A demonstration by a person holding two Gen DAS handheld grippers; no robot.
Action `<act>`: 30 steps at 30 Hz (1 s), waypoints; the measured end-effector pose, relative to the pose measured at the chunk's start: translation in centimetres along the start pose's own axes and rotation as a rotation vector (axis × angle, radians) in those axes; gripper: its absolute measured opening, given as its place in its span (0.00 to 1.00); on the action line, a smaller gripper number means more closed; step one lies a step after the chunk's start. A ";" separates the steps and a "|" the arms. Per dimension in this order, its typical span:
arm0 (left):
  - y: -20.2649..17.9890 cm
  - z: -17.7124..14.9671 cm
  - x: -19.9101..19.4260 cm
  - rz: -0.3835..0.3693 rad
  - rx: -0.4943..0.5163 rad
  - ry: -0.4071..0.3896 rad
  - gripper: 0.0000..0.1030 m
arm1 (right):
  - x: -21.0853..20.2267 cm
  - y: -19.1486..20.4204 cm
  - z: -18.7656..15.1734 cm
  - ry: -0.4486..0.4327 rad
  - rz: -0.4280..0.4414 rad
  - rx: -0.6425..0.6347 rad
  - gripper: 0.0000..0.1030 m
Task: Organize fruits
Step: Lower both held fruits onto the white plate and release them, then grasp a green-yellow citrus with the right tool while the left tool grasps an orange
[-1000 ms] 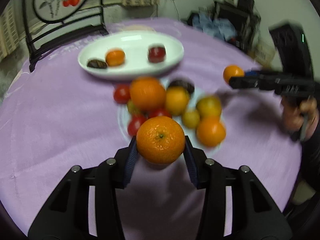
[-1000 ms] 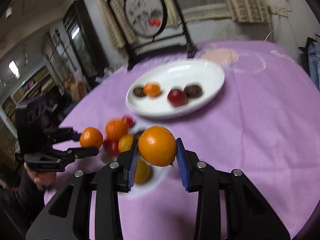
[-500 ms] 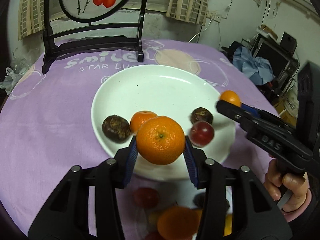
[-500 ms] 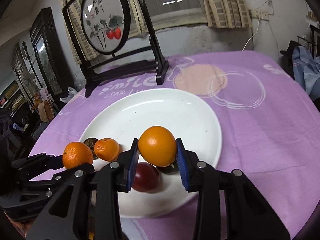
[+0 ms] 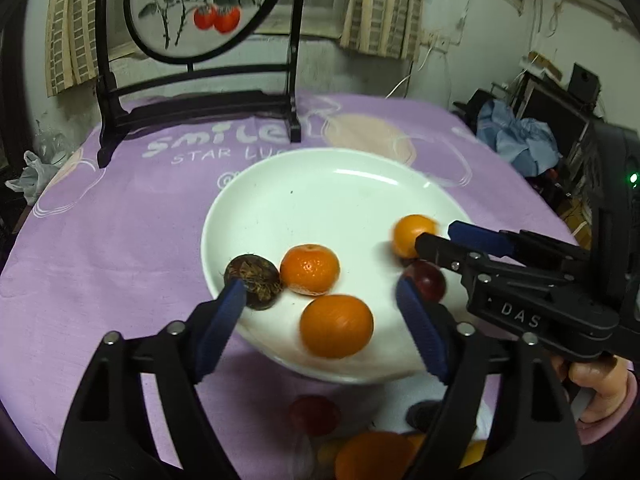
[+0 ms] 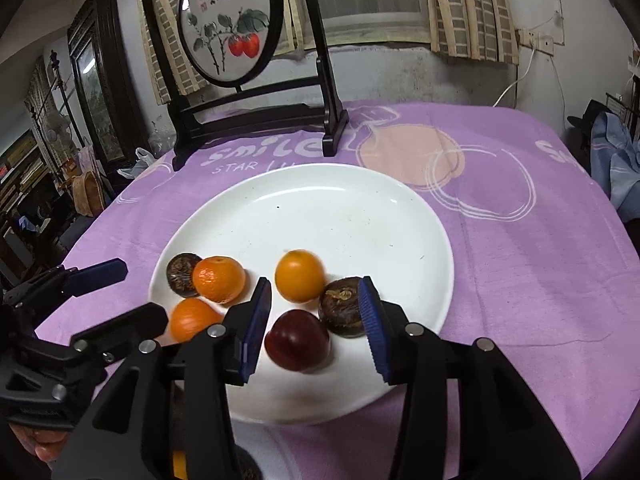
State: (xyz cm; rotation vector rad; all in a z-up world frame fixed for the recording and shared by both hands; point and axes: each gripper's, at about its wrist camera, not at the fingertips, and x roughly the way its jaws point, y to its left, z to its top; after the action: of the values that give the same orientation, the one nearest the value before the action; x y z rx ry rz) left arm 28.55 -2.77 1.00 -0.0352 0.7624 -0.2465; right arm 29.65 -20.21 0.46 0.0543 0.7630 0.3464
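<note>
While both grippers hang over a white plate (image 6: 400, 216) on a purple tablecloth (image 6: 520, 280), neither one holds anything. From the left wrist view, the left gripper (image 5: 320, 328) has its blue-padded fingers spread wide, and a blurred orange (image 5: 337, 326) sits on the plate between them without touching either pad. From the right wrist view, the right gripper (image 6: 316, 328) is also spread apart, with a second orange (image 6: 300, 276) resting on the plate just beyond its tips. Also on the plate are a tangerine (image 6: 219, 279), a red plum (image 6: 298, 345) and two dark brown fruits (one at each side). A framed painting of red fruit (image 6: 228, 24) stands behind.
</note>
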 end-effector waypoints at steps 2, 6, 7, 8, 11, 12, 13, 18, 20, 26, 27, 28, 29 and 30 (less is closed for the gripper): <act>0.3 -0.3 -0.9 -0.001 -0.017 -0.016 0.87 | -0.7 0.4 -0.3 -0.009 -0.009 -0.017 0.44; 1.2 -1.2 -2.0 0.013 -0.044 -0.032 0.91 | -2.3 1.4 -1.2 -0.037 -0.030 -0.071 0.45; 1.4 -1.4 -2.2 0.021 -0.052 -0.032 0.92 | -2.7 1.7 -1.6 -0.045 -0.037 -0.087 0.46; 1.6 -1.6 -2.3 0.027 -0.059 -0.032 0.93 | -3.0 1.9 -1.8 -0.050 -0.039 -0.096 0.46; 2.4 -2.2 -2.8 0.033 -0.082 -0.031 0.93 | -3.8 2.5 -2.6 -0.056 -0.050 -0.131 0.47; 2.5 -2.5 -2.9 0.034 -0.086 -0.029 0.93 | -4.0 2.6 -2.8 -0.057 -0.049 -0.138 0.47; 2.6 -2.6 -3.1 0.039 -0.088 -0.027 0.93 | -4.3 2.7 -3.1 -0.059 -0.050 -0.144 0.47; 2.7 -3.7 -4.0 0.056 -0.081 -0.028 0.94 | -5.5 3.1 -4.4 -0.044 -0.031 -0.163 0.47; 2.6 -4.0 -4.5 0.071 -0.076 -0.038 0.94 | -6.1 3.1 -4.9 -0.039 -0.011 -0.161 0.47; 3.1 -4.9 -5.7 0.099 -0.069 -0.053 0.96 | -6.7 3.2 -6.5 0.012 0.064 -0.141 0.47; 3.2 -5.0 -5.7 0.101 -0.074 -0.051 0.96 | -6.6 3.2 -6.7 0.026 0.075 -0.140 0.47; 3.4 -5.1 -5.7 0.099 -0.079 -0.047 0.96 | -6.5 3.4 -6.9 0.036 0.085 -0.139 0.47; 3.6 -5.1 -5.7 0.096 -0.086 -0.041 0.96 | -6.3 3.5 -7.1 0.051 0.097 -0.140 0.47; 3.8 -5.2 -5.8 0.097 -0.091 -0.040 0.96 | -6.1 3.6 -7.2 0.065 0.106 -0.143 0.47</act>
State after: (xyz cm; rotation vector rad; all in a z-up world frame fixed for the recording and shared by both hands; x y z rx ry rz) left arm 21.72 2.56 0.75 -0.0887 0.7329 -0.1186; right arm 19.63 -19.35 -0.08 -0.0512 0.8001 0.5048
